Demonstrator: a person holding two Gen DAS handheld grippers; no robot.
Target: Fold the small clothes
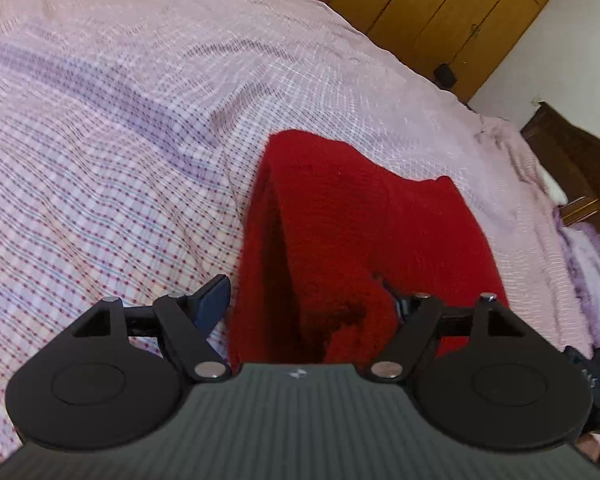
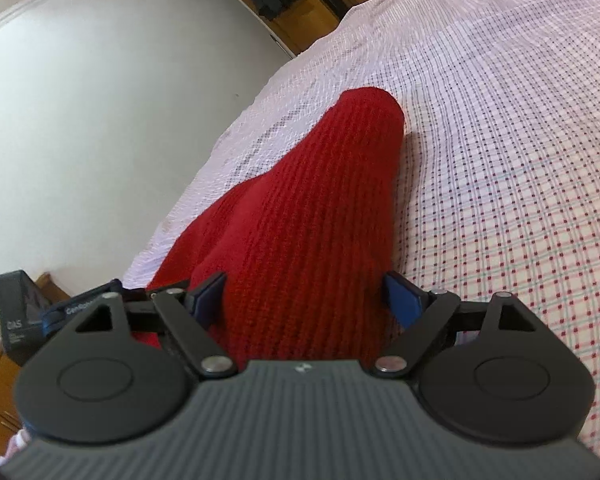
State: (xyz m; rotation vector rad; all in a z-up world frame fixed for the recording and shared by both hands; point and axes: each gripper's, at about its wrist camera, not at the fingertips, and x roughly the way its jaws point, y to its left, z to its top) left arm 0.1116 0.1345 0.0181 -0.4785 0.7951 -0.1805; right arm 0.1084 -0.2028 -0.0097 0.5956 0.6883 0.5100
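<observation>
On the left, the left gripper (image 1: 304,300) stands with its jaws apart over the near end of the red knit (image 1: 364,232); one pad (image 1: 214,300) hangs over the checked bedspread (image 1: 100,160) just clear of the knit's edge, the other is half buried behind a bunched ridge of wool, and whether that pad touches it I cannot tell; nothing is pinched. The knit lies on the bed, doubled lengthwise by the look of it, a dark gap showing between its layers on the left side. A wooden wardrobe (image 1: 452,12) stands beyond the bed.

To the right, the right gripper (image 2: 304,300) is likewise spread wide, its blue pads (image 2: 400,300) flanking the knit (image 2: 316,208) on both sides; they seem close against it without squeezing, so I judge it let go, not held. Past the bed edge is a pale wall (image 2: 100,120).

The fold looks laid down, and the step in hand seems to be the release. To do it well, I would lift both grippers straight off so no pad drags a loop; the bunched ridge by the left gripper wants flattening first, or the next fold will sit lumpy; the open left edge should be squared too.
</observation>
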